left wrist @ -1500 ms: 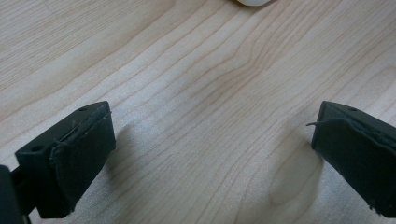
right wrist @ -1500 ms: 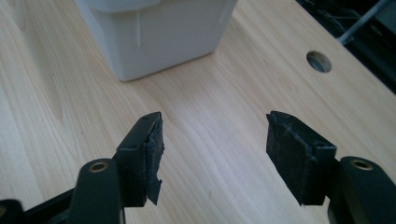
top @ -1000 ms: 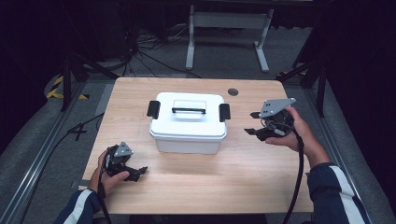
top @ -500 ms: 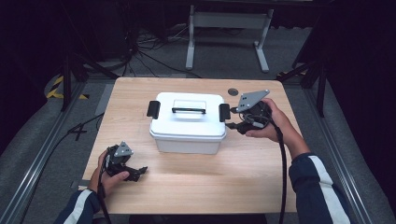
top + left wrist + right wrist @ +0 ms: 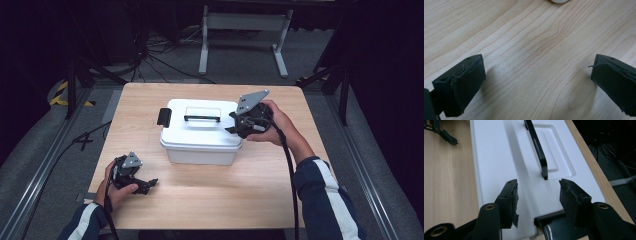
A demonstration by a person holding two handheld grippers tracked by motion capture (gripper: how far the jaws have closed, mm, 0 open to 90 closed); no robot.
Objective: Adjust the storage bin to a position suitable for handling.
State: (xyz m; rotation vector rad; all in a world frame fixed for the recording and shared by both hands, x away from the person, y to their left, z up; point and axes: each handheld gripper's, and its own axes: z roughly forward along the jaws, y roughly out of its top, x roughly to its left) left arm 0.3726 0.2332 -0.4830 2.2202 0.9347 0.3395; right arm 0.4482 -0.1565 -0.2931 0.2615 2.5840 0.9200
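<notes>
On the table (image 5: 260, 200), mid-surface: white storage box (image 5: 200, 142), lid on, black carry handle (image 5: 202, 118) lying along the lid top. Black latch (image 5: 163, 116) visible on the box's left end; right-end latch (image 5: 554, 225) shows in the right gripper view, sitting just below and between the jaws.

Right gripper (image 5: 235, 122) is at the box's right end, over the lid edge, pointing left along the lid. Jaws apart, have just been closing, nothing clamped; pads are clear of the lid and of the latch. Handle end lies just beyond the jaw tips, between them in line of sight.

Left gripper (image 5: 147, 184) sits near-left on the table, well apart from the box, held low over bare wood. Jaws wide apart, nothing between them; a sliver of the box edge shows at the top of the left gripper view.
</notes>
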